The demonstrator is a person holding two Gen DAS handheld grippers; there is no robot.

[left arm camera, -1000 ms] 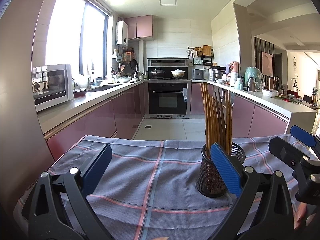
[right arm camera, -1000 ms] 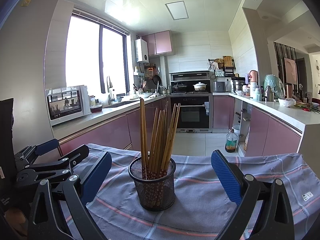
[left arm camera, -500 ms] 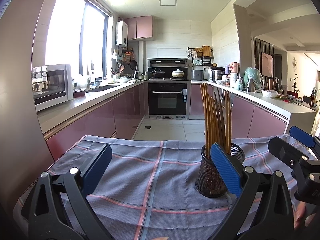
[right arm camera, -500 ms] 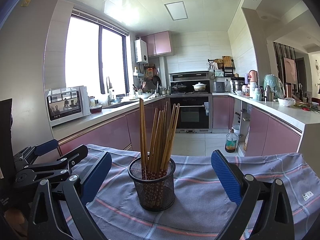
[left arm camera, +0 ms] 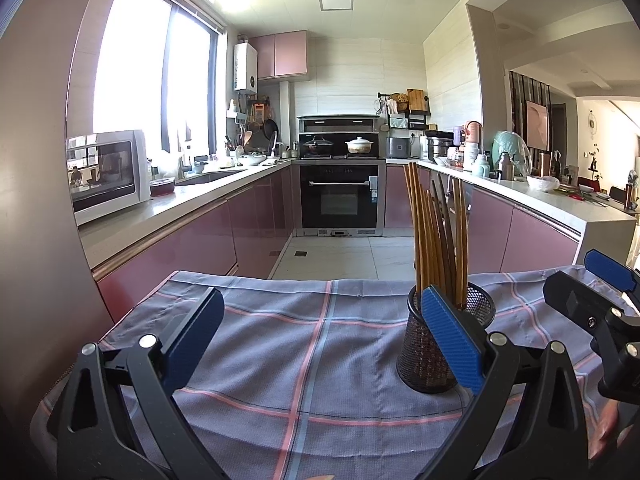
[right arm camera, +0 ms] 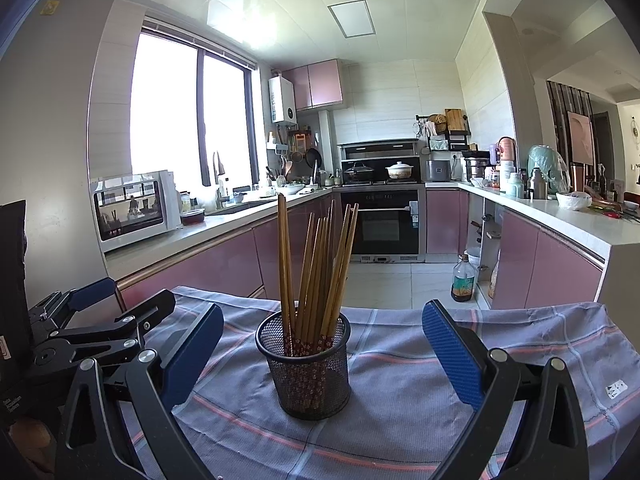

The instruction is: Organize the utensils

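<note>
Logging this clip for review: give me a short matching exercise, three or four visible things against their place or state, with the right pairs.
Things:
1. bundle of brown wooden chopsticks
2. black wire-mesh cup
3. white microwave oven
4. right gripper

Place or state:
A. on the counter under the window
B. open, holding nothing
C. standing upright inside a holder
D. resting on the grey checked cloth

Pairs: 1-C, 2-D, 3-A, 4-B

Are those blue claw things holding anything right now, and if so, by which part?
Nothing is held. The left gripper and right gripper are both open, and the chopsticks stand untouched in the mesh holder.
</note>
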